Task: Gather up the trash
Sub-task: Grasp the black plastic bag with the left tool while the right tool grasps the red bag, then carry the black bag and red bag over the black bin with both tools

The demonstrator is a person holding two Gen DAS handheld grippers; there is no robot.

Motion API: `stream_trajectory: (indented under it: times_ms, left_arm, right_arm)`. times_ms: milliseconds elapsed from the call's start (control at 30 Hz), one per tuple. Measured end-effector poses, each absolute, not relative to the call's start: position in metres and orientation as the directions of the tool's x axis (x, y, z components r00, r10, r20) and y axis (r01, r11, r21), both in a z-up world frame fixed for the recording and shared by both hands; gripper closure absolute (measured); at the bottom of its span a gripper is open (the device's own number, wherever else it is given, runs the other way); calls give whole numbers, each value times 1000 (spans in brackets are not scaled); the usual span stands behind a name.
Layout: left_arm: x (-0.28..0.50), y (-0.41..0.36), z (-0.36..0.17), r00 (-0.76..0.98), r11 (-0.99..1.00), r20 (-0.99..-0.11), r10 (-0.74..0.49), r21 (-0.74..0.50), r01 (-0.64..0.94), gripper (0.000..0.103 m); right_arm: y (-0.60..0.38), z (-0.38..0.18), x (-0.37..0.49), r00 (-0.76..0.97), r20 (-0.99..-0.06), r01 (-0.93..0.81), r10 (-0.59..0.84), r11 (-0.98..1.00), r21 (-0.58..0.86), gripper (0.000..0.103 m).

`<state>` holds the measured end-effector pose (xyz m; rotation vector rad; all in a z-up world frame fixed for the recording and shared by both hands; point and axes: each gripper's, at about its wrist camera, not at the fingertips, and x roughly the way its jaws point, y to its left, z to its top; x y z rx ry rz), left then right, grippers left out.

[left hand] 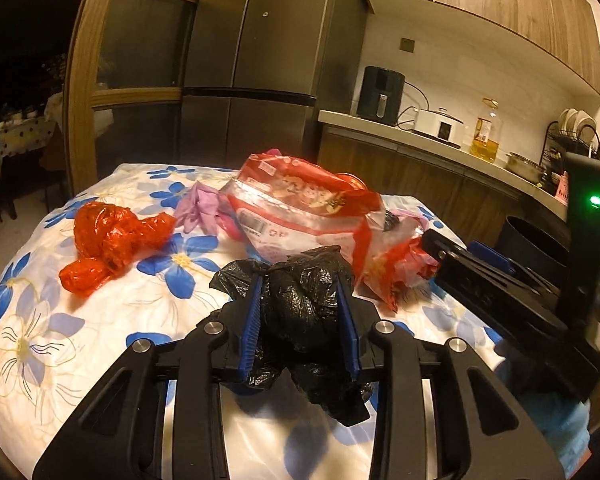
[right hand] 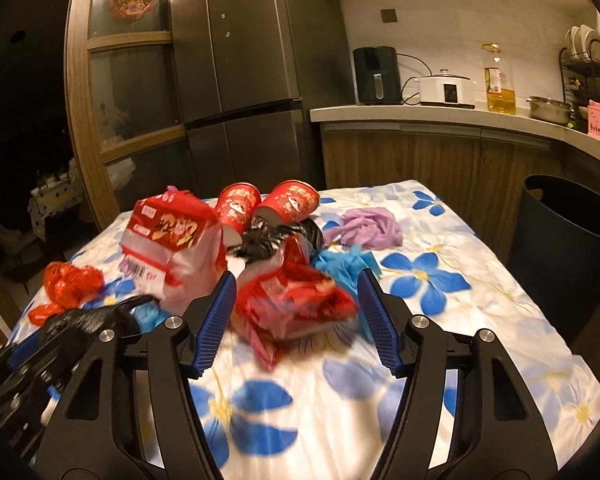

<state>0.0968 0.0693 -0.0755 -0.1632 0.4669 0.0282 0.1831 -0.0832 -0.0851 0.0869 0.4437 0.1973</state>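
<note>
Blue ribbed fingers (left hand: 255,320) of the left gripper (left hand: 300,320) closed to a narrow gap on a crumpled black plastic bag (left hand: 300,312); pads press both its sides, loose tails hanging below. Bag looks lifted just clear of the flowered cloth on the desk (left hand: 60,340), near its front edge.

Right gripper (right hand: 296,320): fingers (right hand: 216,320) fairly wide, set either side of a red snack wrapper (right hand: 292,304). Picture blurred here; cannot tell whether the pads touch it.

Handling, by my judgement: all of this is thin film, very light, soft, springy when balled. The black bag should ride safely if pinched across its bunched middle, as now; a trailing corner would slip. The wrapper looks glossy and slick, so best taken across the crumpled body.

Outward on the desk:
- large red-and-clear food bag (left hand: 300,208) just behind the black bag, barcode label showing
- twisted red plastic bag (left hand: 108,240) off to the left, apart from the pile
- lilac glove (left hand: 200,208) beside the large bag; another lilac bundle (right hand: 364,228) on the right side
- blue glove (right hand: 340,264) just behind the wrapper
- two red paper cups (right hand: 268,204) tipped over at the far edge
- second black scrap (right hand: 268,240) in front of the cups

Dark bin (right hand: 564,248) stands on the floor just off the desk's right edge, mouth open.
</note>
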Motion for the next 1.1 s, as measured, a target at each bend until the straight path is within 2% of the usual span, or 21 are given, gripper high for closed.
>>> stream_trajectory:
  times_ms: [133, 333, 367, 633, 1100]
  left_arm:
    - [104, 71, -77, 886, 986, -463, -5, -151, -74, 69]
    - [111, 70, -79, 878, 987, -479, -5, -141, -72, 68]
    - [111, 70, -80, 877, 987, -480, -5, -142, -72, 68]
    - [110, 69, -79, 873, 986, -488, -10, -150, -72, 68]
    - [93, 59, -57, 893, 986, -449, -15, -153, -61, 68]
  right_arm:
    - [-78, -89, 203, 868, -442, -180, 227, 973, 146, 48]
    - [-73, -99, 212, 851, -465, -208, 246, 969, 132, 65]
    - [-71, -100, 211, 849, -466, -215, 249, 969, 124, 75]
    - [-74, -105, 200, 833, -478, -254, 278, 960, 115, 100]
    - [-116, -65, 148, 880, -383, -237, 282, 958, 160, 102]
